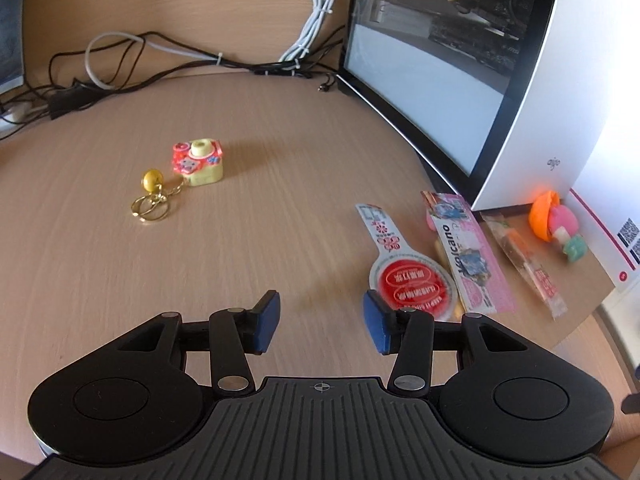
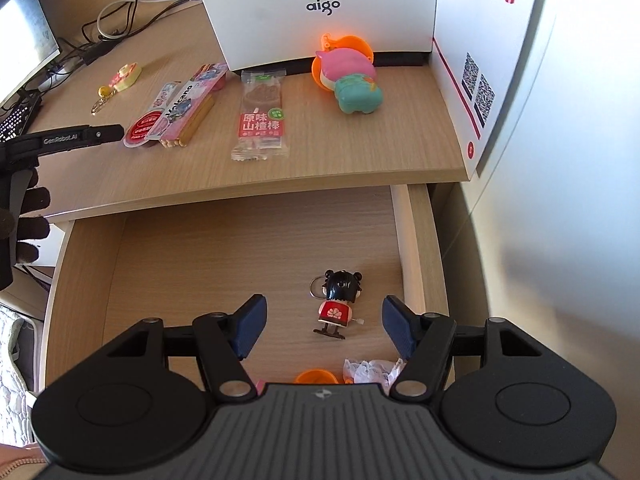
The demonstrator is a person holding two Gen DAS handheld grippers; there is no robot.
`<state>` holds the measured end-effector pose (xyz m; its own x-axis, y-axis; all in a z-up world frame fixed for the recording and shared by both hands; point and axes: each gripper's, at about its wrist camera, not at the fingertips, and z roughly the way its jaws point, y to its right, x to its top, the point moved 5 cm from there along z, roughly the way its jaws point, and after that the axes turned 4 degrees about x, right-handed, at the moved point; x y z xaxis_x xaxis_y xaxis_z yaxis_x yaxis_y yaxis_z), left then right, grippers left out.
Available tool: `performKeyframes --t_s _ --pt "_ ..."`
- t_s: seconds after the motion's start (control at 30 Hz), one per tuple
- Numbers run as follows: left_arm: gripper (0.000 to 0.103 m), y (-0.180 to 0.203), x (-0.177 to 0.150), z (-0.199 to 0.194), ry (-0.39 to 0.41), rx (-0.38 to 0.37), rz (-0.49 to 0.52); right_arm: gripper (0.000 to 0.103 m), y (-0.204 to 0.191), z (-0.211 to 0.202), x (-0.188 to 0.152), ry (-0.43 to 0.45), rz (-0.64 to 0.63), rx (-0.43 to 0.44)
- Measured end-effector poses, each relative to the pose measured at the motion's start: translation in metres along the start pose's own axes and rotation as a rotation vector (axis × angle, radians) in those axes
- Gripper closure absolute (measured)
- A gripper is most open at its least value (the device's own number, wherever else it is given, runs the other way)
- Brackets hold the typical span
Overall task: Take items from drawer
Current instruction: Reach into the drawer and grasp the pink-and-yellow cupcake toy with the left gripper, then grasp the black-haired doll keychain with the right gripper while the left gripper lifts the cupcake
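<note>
In the right wrist view the wooden drawer (image 2: pixel 420 248) is pulled out under the desk top. A small doll keychain (image 2: pixel 338 304) with black hair and a red dress lies on the drawer floor. My right gripper (image 2: pixel 324 326) hangs open above it, with the doll in line between the blue pads. An orange piece (image 2: pixel 316 376) and a white lacy wrapper (image 2: pixel 372 368) lie closer, partly hidden by the gripper body. My left gripper (image 1: pixel 322 320) is open and empty over the desk top, next to a red round packet (image 1: pixel 408 280).
On the desk lie a camera keychain (image 1: pixel 198 162), a pink Volcano snack (image 2: pixel 180 108), a hawthorn bar (image 2: pixel 260 120) and a pink-and-teal toy (image 2: pixel 352 84). A white computer case (image 2: pixel 320 4) stands behind them, cables (image 1: pixel 120 60) at the back. A gloved hand (image 2: pixel 32 216) holds the left gripper.
</note>
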<state>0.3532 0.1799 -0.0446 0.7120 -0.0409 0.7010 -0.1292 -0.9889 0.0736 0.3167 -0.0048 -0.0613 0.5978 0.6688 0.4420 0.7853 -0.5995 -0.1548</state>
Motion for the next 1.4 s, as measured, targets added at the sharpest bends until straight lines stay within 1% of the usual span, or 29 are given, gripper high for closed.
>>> performKeyframes --t_s 0.17,0.27,0.33,0.43,0.5,0.57,0.67,0.77,0.83,0.97,1.03,1.1,1.2,1.3,1.4 --pt "0.053 0.004 -0.004 -0.015 0.03 -0.049 -0.027 0.039 -0.005 0.006 0.002 -0.01 -0.021 -0.011" --pt "0.053 0.029 -0.01 -0.031 0.03 -0.135 0.021 0.039 -0.009 0.007 0.005 -0.012 -0.031 -0.008" --pt "0.053 0.053 -0.019 -0.038 0.006 -0.218 0.077 0.039 -0.011 0.005 0.008 -0.003 -0.035 -0.006" --pt "0.053 0.091 -0.041 -0.037 -0.089 -0.377 0.169 0.039 -0.011 0.0 0.014 0.015 -0.035 -0.009" --pt "0.053 0.114 -0.059 -0.034 -0.158 -0.454 0.215 0.039 -0.011 -0.003 0.017 0.024 -0.035 -0.012" --pt "0.053 0.129 -0.079 -0.025 -0.24 -0.506 0.243 0.039 -0.011 -0.006 0.02 0.032 -0.034 -0.01" --pt "0.053 0.141 -0.103 -0.012 -0.347 -0.561 0.288 0.039 -0.011 -0.012 0.025 0.04 -0.033 -0.002" --pt "0.053 0.145 -0.12 0.0 -0.428 -0.576 0.311 0.039 -0.012 -0.019 0.032 0.05 -0.066 -0.029" --pt "0.053 0.149 -0.129 0.004 -0.463 -0.587 0.333 0.039 -0.012 -0.024 0.036 0.061 -0.075 -0.046" --pt "0.053 0.167 -0.143 0.013 -0.536 -0.639 0.356 0.038 -0.009 -0.029 0.041 0.078 -0.061 -0.033" --pt "0.053 0.178 -0.149 0.017 -0.559 -0.637 0.391 0.038 -0.007 -0.026 0.041 0.071 -0.059 -0.036" --pt "0.053 0.189 -0.156 0.022 -0.603 -0.631 0.424 0.038 -0.006 -0.023 0.04 0.063 -0.059 -0.039" --pt "0.053 0.196 -0.165 0.033 -0.682 -0.599 0.377 0.038 -0.005 -0.019 0.039 0.054 -0.055 -0.033" --pt "0.052 0.199 -0.176 0.04 -0.754 -0.545 0.331 0.038 -0.005 -0.016 0.038 0.051 -0.055 -0.033" --pt "0.042 0.206 -0.184 0.044 -0.81 -0.518 0.277 0.038 -0.003 -0.014 0.038 0.049 -0.048 -0.037"
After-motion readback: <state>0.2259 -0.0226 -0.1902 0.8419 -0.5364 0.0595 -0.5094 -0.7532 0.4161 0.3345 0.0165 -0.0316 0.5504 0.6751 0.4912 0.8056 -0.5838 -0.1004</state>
